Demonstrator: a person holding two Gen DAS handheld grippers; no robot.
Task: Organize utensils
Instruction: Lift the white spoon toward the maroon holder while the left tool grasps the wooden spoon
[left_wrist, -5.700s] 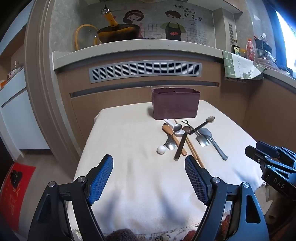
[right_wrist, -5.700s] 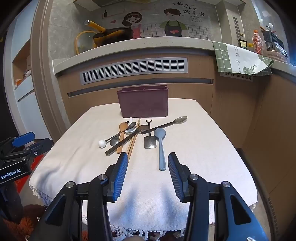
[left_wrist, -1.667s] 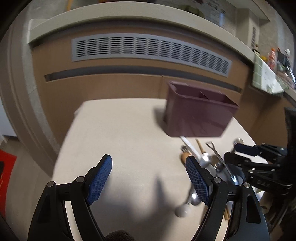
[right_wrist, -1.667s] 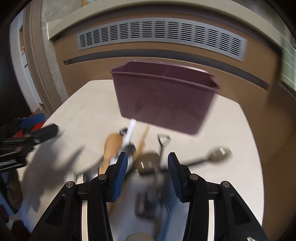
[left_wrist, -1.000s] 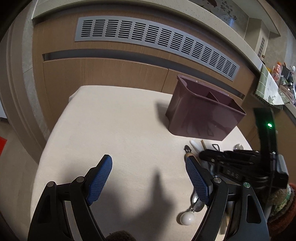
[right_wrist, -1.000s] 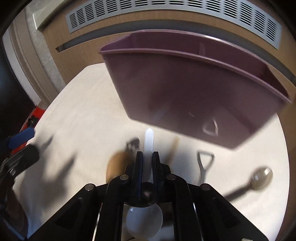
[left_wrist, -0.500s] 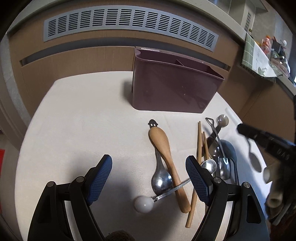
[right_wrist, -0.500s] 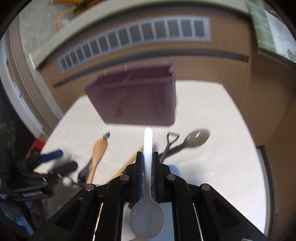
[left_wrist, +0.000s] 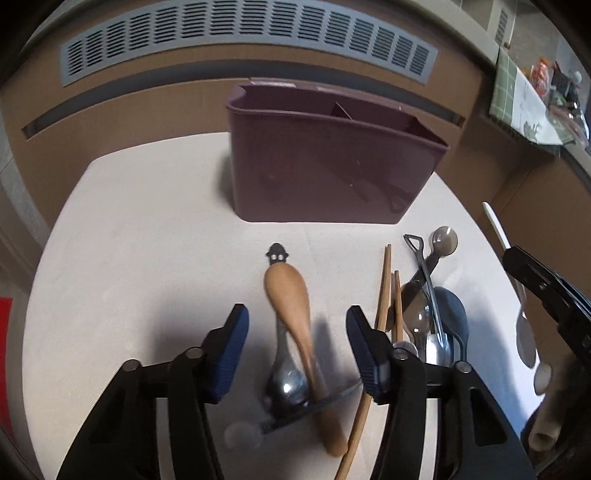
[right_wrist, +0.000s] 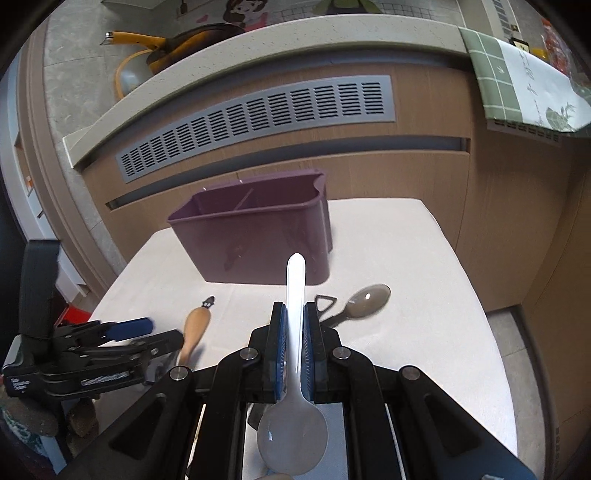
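A white plastic spoon (right_wrist: 293, 369), handle pointing forward and bowl toward the camera, is clamped between the closed jaws of the right gripper (right_wrist: 294, 345) above the cloth-covered table (right_wrist: 424, 314). Ahead stands a purple divided utensil holder (right_wrist: 258, 240). A wooden spoon (left_wrist: 299, 325), chopsticks (left_wrist: 384, 314) and metal spoons (left_wrist: 432, 332) lie on the cloth. The left gripper (left_wrist: 295, 343) hangs wide open over the wooden spoon, holding nothing.

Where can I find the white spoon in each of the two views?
Left wrist view: the white spoon shows at the far right edge, only its handle tip above the right tool.
Right wrist view: bottom centre, clamped in the right tool, bowl nearest the camera.
Shared landmark: the purple utensil box on the table.
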